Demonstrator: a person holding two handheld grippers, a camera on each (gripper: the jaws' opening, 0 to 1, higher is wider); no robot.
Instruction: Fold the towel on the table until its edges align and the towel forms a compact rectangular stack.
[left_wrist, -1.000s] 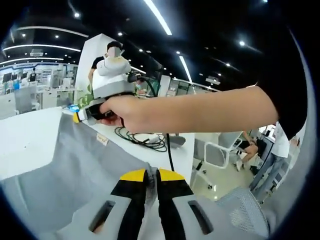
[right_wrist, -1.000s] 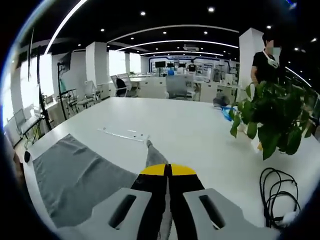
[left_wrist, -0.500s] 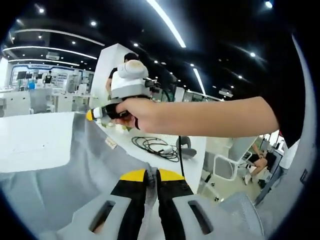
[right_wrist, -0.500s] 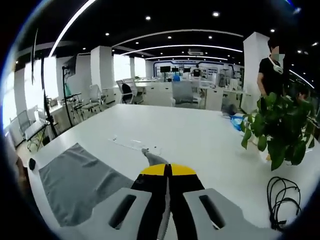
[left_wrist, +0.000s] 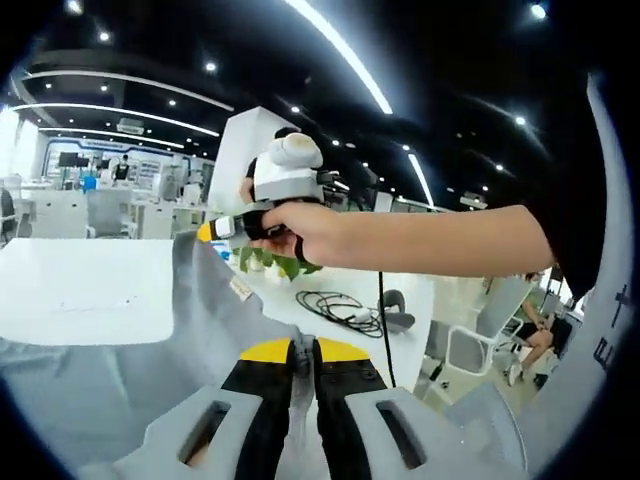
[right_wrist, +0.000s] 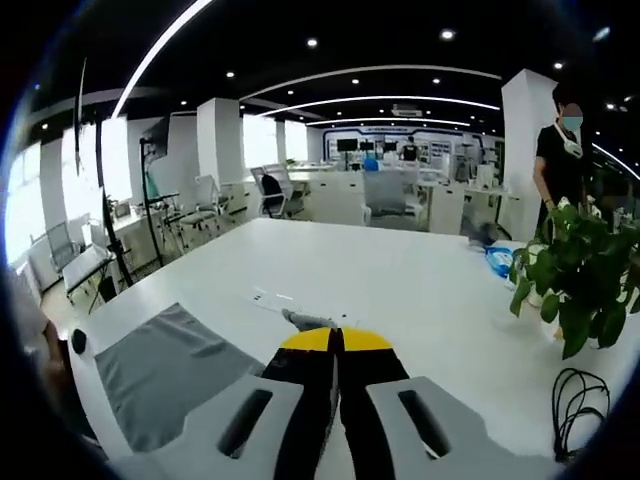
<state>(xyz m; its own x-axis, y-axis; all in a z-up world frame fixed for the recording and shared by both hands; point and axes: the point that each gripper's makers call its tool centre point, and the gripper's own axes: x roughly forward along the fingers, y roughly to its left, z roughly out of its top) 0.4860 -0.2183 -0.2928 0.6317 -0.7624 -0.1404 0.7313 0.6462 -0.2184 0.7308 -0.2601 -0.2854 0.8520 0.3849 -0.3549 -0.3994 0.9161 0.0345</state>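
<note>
A grey towel (left_wrist: 130, 350) hangs stretched between both grippers above the white table (left_wrist: 70, 290). My left gripper (left_wrist: 302, 352) is shut on one corner of it, cloth pinched between the yellow-tipped jaws. In the left gripper view the right gripper (left_wrist: 212, 231), held by a hand, grips the far corner near a small tag (left_wrist: 240, 289). In the right gripper view my right gripper (right_wrist: 336, 342) is shut on the towel, a grey corner (right_wrist: 305, 320) poking out past the tips. The rest of the towel (right_wrist: 165, 370) lies on the table at lower left.
A potted plant (right_wrist: 575, 280) stands at the table's right side, with a coiled black cable (right_wrist: 575, 415) in front of it. A flat white strip (right_wrist: 275, 297) lies mid-table. A person (right_wrist: 560, 150) stands behind the plant. Office chairs and desks fill the background.
Both grippers have risen with the towel, lifting its held edge higher off the table. The right gripper and hand sit further right and higher in the left gripper view.
</note>
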